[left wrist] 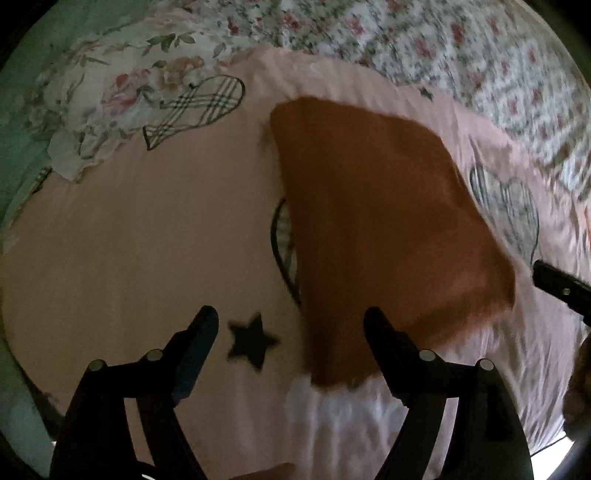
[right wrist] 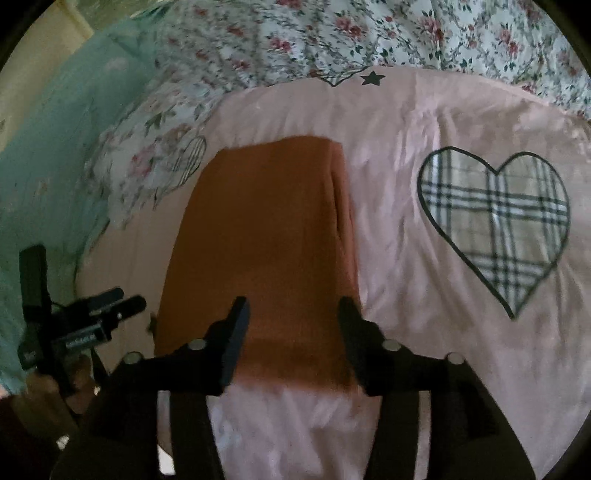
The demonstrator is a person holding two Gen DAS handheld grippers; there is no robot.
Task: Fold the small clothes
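Observation:
A rust-orange cloth [left wrist: 384,229] lies folded into a long strip on a pink bedsheet [left wrist: 147,240]. It also shows in the right wrist view [right wrist: 266,236], running away from me. My left gripper [left wrist: 291,317] is open and empty, its right finger over the cloth's near left edge. My right gripper [right wrist: 293,310] is open and empty, its fingers straddling the cloth's near end just above it. The right gripper's tip shows in the left wrist view [left wrist: 554,280]; the left gripper shows in the right wrist view [right wrist: 107,306].
The pink sheet [right wrist: 424,332] carries plaid hearts [right wrist: 495,225] and a black star [left wrist: 251,341]. A floral duvet [right wrist: 369,33] is bunched along the far side, a floral pillow [left wrist: 96,107] at the far left. A teal wall [right wrist: 48,177] stands left.

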